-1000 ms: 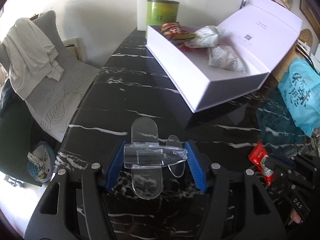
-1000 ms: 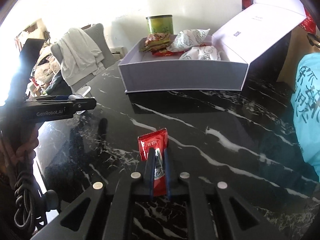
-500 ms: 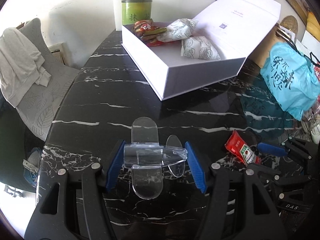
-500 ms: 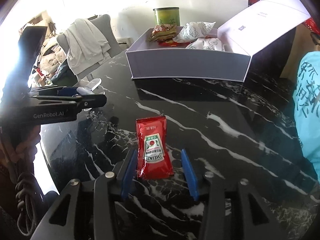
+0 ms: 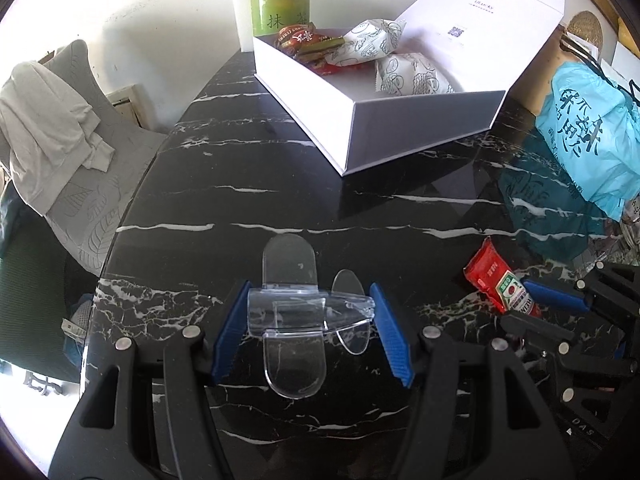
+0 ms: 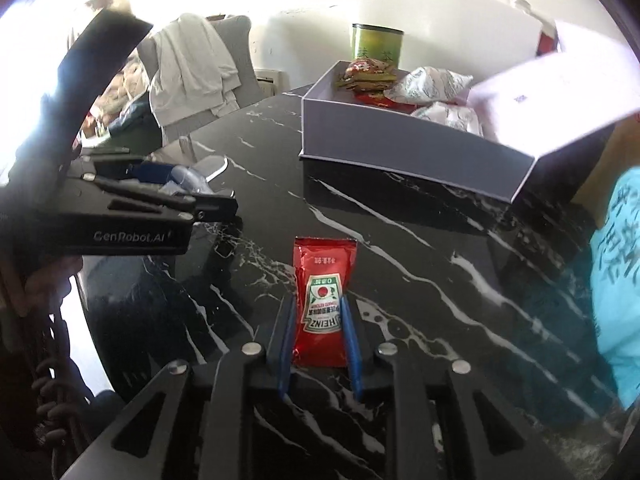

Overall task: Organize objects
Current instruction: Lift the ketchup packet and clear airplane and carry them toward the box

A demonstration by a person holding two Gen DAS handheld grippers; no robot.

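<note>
My left gripper (image 5: 310, 312) is shut on a clear plastic toy airplane (image 5: 298, 314), held just above the black marble table (image 5: 248, 168). My right gripper (image 6: 318, 310) has its jaws closed in against the sides of a red Heinz ketchup packet (image 6: 322, 300) that lies flat on the table; the packet also shows in the left wrist view (image 5: 500, 282). An open white box (image 5: 384, 120) with snack packs (image 5: 412, 76) stands at the far side; it also shows in the right wrist view (image 6: 404, 148).
A green tea tin (image 5: 280, 10) stands behind the box. A blue plastic bag (image 5: 588, 136) sits at the table's right edge. A grey chair (image 5: 68, 120) with a white cloth stands left of the table. The left gripper body (image 6: 120, 216) shows in the right wrist view.
My right gripper was shut over the ketchup packet, opened wide around it, and has now closed in on its sides. My left gripper, still holding the airplane, has turned toward the box.
</note>
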